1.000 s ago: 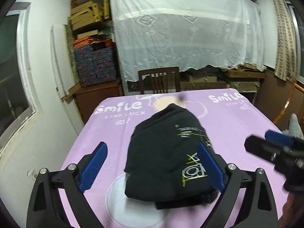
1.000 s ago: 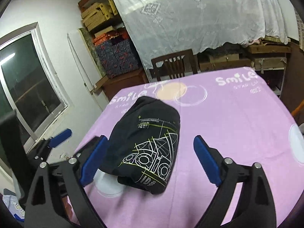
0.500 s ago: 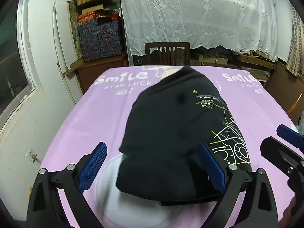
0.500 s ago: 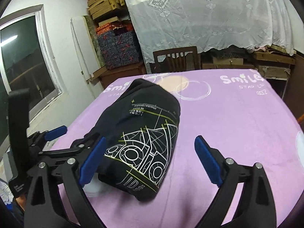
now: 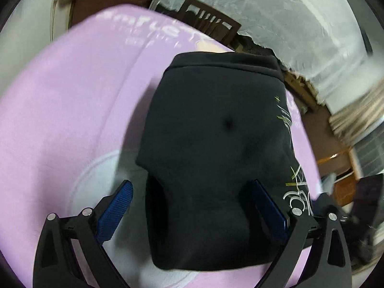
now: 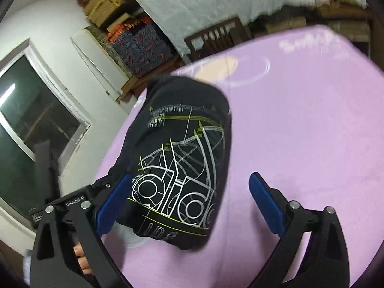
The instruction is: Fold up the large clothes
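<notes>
Black cloth, a folded garment [image 5: 216, 148] with a white and yellow line print, lies on the worktop [image 6: 312, 120], which is covered in a lilac cloth; the left gripper [image 5: 192, 206] has its blue fingers [image 5: 115, 206] spread wide on either side of the garment's near edge, not pressing it; the right gripper [image 6: 189, 204] is opening, its fingers [image 6: 266, 204] wide apart over the printed end, one beside the cloth, the other over bare worktop; a wooden chair [image 6: 216, 38] stands behind.
</notes>
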`<state>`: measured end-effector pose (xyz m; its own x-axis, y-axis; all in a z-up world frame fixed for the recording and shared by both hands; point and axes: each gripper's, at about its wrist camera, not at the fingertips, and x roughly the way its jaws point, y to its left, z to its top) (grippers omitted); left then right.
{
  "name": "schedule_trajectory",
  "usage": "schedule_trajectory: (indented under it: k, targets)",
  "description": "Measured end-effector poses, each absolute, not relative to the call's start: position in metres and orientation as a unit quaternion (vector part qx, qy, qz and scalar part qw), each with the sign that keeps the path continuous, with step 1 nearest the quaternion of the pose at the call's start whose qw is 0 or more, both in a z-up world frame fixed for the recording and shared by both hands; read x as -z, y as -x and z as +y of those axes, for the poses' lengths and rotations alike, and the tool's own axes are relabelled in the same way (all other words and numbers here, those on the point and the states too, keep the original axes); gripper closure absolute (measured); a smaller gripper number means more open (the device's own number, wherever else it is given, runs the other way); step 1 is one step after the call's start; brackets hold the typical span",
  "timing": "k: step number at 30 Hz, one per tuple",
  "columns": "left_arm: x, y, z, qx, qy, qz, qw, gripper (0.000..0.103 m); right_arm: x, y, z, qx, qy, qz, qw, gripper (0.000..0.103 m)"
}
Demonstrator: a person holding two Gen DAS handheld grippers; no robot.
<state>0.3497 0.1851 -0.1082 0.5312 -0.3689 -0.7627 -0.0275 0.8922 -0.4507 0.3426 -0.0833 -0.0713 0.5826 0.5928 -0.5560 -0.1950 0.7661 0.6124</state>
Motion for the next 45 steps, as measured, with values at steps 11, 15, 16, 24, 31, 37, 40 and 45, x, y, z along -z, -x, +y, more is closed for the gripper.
schedule_trajectory:
  k: [11,15,16,24,31,37,40,45]
  targets:
    - [0.131,-0.365,0.183,0.179,0.274,0.486,0.811,0.017,0.122,-0.431,-0.068,-0.310,-0.357,0.496,0.728,0.005]
    - [0.123,-0.358,0.176,0.175,0.264,0.477,0.820,0.025,0.127,-0.441,-0.043,-0.333,-0.342,0.498,0.723,0.006]
    - [0.116,-0.353,0.170,0.172,0.251,0.472,0.827,0.025,0.125,-0.439,-0.042,-0.334,-0.344,0.492,0.727,0.008]
    - [0.068,-0.289,0.119,0.201,0.212,0.443,0.847,0.026,0.099,-0.397,-0.089,-0.375,-0.403,0.457,0.698,0.030]
    - [0.063,-0.188,0.055,0.222,0.158,0.436,0.858,0.026,0.075,-0.301,-0.155,-0.381,-0.377,0.452,0.713,0.030]
    - [0.118,-0.173,0.023,0.196,0.134,0.481,0.844,0.025,0.106,-0.241,-0.196,-0.363,-0.370,0.474,0.712,0.029]
    - [0.118,-0.176,0.021,0.197,0.140,0.476,0.845,0.022,0.138,-0.237,-0.203,-0.325,-0.367,0.491,0.720,0.029]
    - [0.094,-0.154,0.011,0.153,0.073,0.444,0.880,0.021,0.128,-0.222,-0.209,-0.297,-0.370,0.478,0.739,0.022]
